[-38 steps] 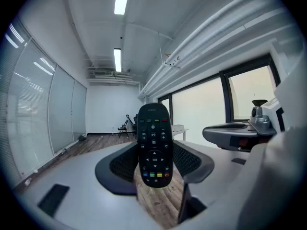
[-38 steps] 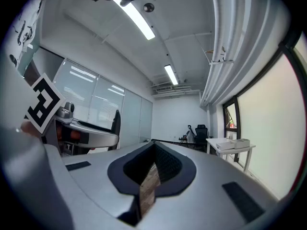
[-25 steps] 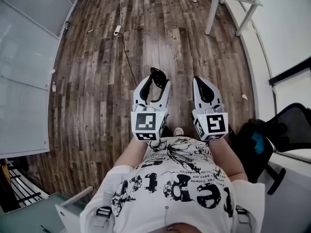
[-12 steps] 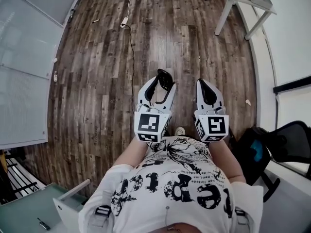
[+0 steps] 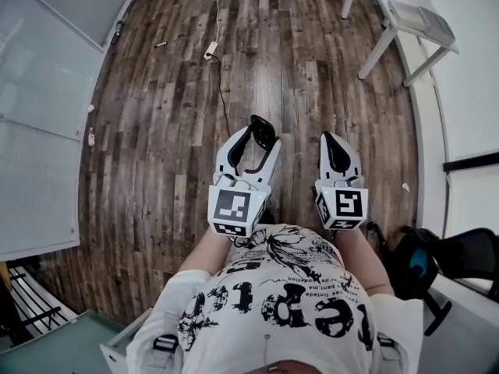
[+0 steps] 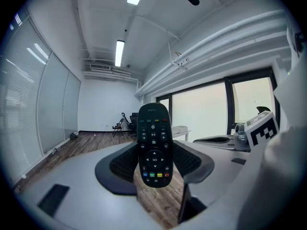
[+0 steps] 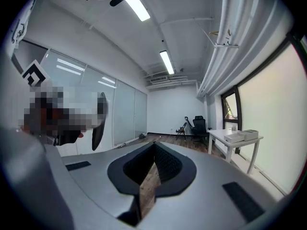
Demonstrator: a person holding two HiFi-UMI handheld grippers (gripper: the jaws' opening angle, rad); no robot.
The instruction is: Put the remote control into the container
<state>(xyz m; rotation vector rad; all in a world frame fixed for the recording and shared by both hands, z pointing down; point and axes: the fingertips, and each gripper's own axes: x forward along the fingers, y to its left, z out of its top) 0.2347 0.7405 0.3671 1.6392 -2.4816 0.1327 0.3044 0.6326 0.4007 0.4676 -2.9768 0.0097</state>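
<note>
Left claw (image 5: 251, 141) is held out in front of the person's printed white shirt (image 5: 285, 302), low over the wooden floor (image 5: 171, 131). Its jaws are closed onto a black remote control (image 6: 154, 145). The remote stands upright between the pads with its buttons facing back along the claw, its top end poking out past the jaw tips. Ahead of this claw and a little to its left, a thin cable (image 5: 223, 92) runs across the boards to a white plug (image 5: 210, 51). The claw's marker cube (image 5: 232, 209) sits close against the shirt.

Just to the right, level with it and apart from it, the right claw (image 5: 337, 148) points the same way. Its jaws are brought together at the tips with nothing between them, and only floor shows through the slit below the pads. Farther ahead and to the right of this claw stands a white table (image 5: 405, 23) carrying a white box (image 7: 242, 136).
</note>
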